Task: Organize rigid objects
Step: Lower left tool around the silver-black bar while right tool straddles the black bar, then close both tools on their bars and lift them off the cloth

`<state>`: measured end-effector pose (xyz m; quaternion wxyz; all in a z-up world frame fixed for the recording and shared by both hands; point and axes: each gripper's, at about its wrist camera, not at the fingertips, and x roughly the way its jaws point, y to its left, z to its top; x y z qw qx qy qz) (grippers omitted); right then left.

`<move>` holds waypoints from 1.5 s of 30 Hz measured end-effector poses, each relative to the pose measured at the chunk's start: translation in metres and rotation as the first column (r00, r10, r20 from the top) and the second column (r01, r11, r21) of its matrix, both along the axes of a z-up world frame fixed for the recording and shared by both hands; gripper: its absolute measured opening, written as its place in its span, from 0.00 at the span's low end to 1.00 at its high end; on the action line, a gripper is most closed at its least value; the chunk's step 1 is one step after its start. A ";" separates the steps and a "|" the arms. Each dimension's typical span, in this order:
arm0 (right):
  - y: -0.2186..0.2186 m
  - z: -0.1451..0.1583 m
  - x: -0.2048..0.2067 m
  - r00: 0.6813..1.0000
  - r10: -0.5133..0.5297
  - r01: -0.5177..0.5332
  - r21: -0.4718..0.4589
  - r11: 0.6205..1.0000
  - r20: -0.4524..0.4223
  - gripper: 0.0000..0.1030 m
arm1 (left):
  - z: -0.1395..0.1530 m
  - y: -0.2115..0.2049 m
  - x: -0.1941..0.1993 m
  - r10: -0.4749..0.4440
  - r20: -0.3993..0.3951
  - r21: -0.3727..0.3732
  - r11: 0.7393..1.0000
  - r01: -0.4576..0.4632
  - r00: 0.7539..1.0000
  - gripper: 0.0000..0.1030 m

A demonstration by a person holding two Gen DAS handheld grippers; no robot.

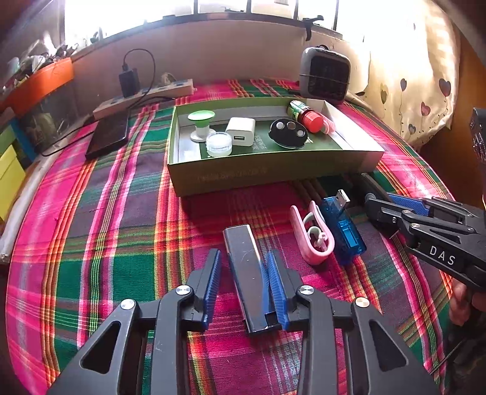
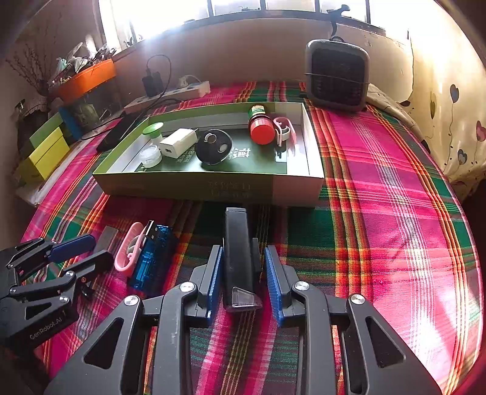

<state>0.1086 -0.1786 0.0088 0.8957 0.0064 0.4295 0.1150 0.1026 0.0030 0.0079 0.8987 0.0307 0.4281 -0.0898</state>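
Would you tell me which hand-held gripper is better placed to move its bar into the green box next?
Right, probably: the right hand-held gripper straddles a black bar lying just before the green box; the left hand-held gripper has its silver bar farther back.

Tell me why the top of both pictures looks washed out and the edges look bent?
Left wrist view: daylight through the window blows out to white, and the curtain glares; the fisheye lens bows the green tray and the wall. Right wrist view: the same window glare, dark vignetted corners, and the plaid cloth curving at the rim.
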 end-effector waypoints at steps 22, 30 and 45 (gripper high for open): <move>-0.002 0.001 0.000 1.000 -0.009 0.009 0.017 1.000 -0.002 0.24 | 0.001 0.007 0.001 0.008 0.002 -0.054 0.999 -0.008 1.000 0.21; -0.001 0.004 -0.002 1.000 0.001 -0.001 0.026 1.000 0.009 0.23 | 0.005 0.005 0.001 0.005 0.009 -0.060 0.998 -0.004 1.000 0.21; -0.004 0.014 -0.009 1.000 0.001 -0.002 0.049 0.999 0.027 0.23 | 0.020 0.008 -0.002 -0.006 0.039 -0.091 0.996 0.010 0.999 0.21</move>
